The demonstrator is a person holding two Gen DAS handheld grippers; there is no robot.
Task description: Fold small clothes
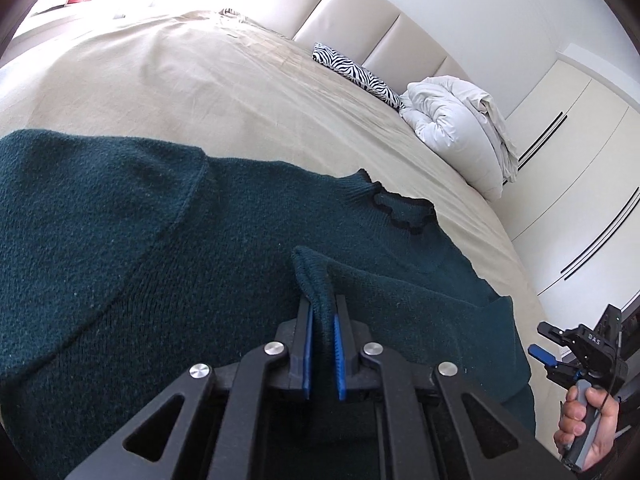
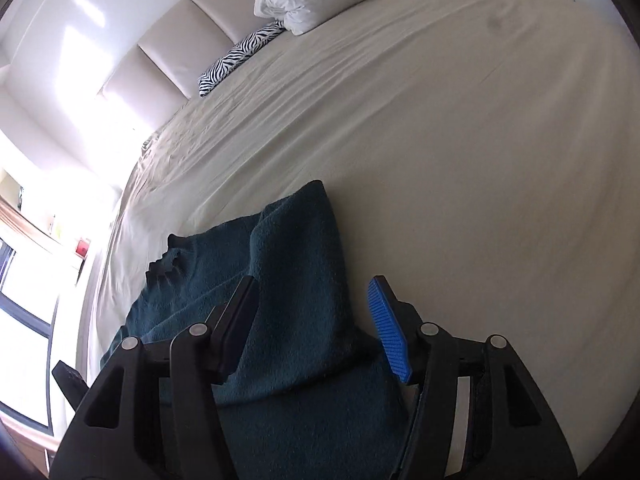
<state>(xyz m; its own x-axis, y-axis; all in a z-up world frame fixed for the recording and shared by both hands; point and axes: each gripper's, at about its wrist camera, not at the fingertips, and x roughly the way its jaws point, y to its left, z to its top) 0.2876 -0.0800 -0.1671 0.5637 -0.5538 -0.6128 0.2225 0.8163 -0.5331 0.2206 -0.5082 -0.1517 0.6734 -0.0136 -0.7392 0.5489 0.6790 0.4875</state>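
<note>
A dark green knitted sweater (image 1: 120, 260) lies flat on a beige bed sheet (image 1: 200, 92), its collar (image 1: 400, 208) toward the headboard. My left gripper (image 1: 322, 308) is shut on a raised fold of the sweater near its middle. In the right wrist view the sweater (image 2: 296, 280) lies with one sleeve folded over the body, and my right gripper (image 2: 316, 300) is open, its fingers on either side of that sleeve. The right gripper also shows in the left wrist view (image 1: 560, 344), held in a hand beside the bed edge.
A zebra-print cushion (image 1: 356, 74) and a white bundled duvet (image 1: 456, 128) lie near the padded headboard (image 1: 360, 16). White wardrobe doors (image 1: 580, 160) stand to the right. A bright window (image 2: 24, 280) is at the far side of the bed.
</note>
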